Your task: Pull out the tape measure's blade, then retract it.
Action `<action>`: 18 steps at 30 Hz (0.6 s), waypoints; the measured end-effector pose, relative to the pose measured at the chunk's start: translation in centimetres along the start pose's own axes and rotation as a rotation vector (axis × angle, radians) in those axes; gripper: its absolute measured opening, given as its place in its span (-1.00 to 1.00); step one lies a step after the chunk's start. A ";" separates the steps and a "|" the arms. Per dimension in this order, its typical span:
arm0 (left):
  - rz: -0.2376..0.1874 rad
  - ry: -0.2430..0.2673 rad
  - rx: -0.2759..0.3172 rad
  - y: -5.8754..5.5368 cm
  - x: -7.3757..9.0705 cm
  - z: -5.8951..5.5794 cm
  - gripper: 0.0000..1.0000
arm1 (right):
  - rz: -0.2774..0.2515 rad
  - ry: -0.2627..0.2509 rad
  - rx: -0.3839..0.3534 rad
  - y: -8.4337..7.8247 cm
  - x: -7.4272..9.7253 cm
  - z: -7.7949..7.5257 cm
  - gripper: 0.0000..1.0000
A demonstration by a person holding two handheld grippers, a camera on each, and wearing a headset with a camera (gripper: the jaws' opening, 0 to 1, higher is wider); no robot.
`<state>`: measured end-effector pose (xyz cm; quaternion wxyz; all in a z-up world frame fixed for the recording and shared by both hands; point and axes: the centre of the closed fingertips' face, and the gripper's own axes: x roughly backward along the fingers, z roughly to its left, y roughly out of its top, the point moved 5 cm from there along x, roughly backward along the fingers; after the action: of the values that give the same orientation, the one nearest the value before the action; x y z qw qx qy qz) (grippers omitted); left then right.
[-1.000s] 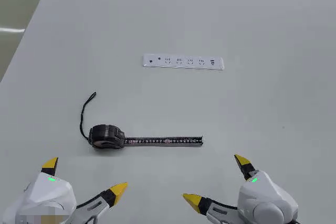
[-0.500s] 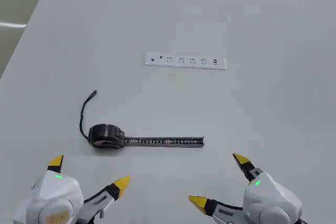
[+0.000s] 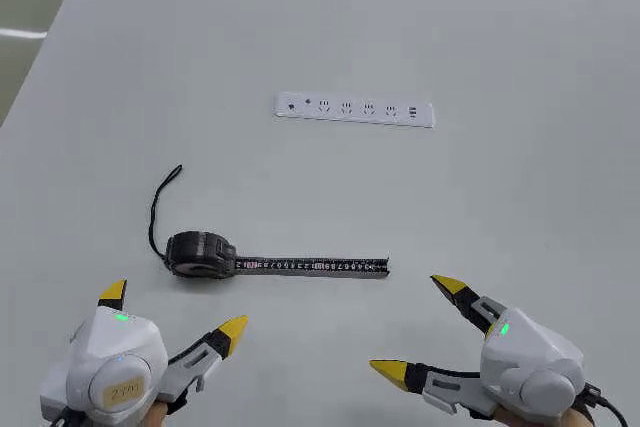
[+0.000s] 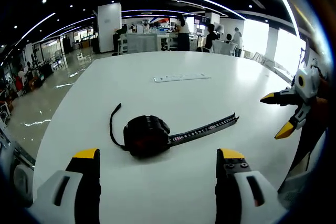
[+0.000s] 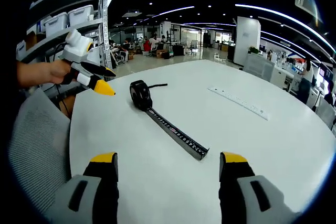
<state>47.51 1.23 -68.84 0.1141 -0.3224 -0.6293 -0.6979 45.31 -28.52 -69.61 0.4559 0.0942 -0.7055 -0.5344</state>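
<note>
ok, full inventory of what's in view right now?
tape measure: 1, black case, near side of the table, ahead of the left gripper
blade: 1, dark with pale markings, pulled out of the case and lying flat toward the right
wrist strap: 1, black, looping from the case's left end away from the person
power strip: 1, white, farther back on the table, apart from the tape measure
table: 1, pale grey-white, under everything
left gripper: 1, white with yellow-tipped jaws, open, near edge, touching nothing
right gripper: 1, white with yellow-tipped jaws, open, near edge, short of the blade's tip
</note>
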 end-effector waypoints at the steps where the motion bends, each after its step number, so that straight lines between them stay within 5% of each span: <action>1: 0.001 0.002 0.002 0.0 -0.1 0.1 0.78 | -0.002 0.015 0.014 0.0 -0.1 -0.1 0.58; 18: 0.005 0.018 0.021 0.1 -2.3 0.2 0.69 | 0.011 0.161 0.156 -1.0 -2.0 -3.1 0.14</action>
<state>49.37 0.83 -70.10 0.1250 -0.3165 -0.6345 -0.6939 48.41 -29.80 -71.45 0.5051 0.1683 -0.7066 -0.4661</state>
